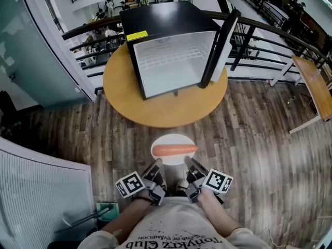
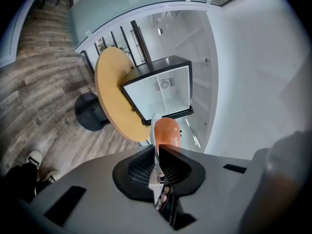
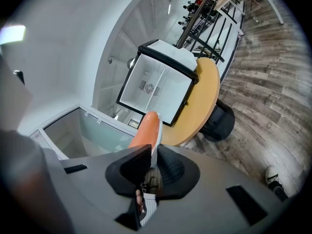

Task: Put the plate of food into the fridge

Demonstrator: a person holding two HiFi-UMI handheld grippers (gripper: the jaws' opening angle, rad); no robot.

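The left hand-held gripper [image 1: 157, 165] and right hand-held gripper [image 1: 188, 162] each clamp the near rim of the plate [image 1: 167, 140]. It carries a sausage [image 1: 174, 150] above the floor [image 1: 254, 139], on the near side of the round surface [image 1: 155, 110] bearing the open fridge [image 1: 171, 61].

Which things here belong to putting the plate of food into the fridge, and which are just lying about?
Belong: plate; sausage on it; open fridge; left gripper and right gripper, each shut on the plate.
Just about: table under the fridge; railing; desk at right.
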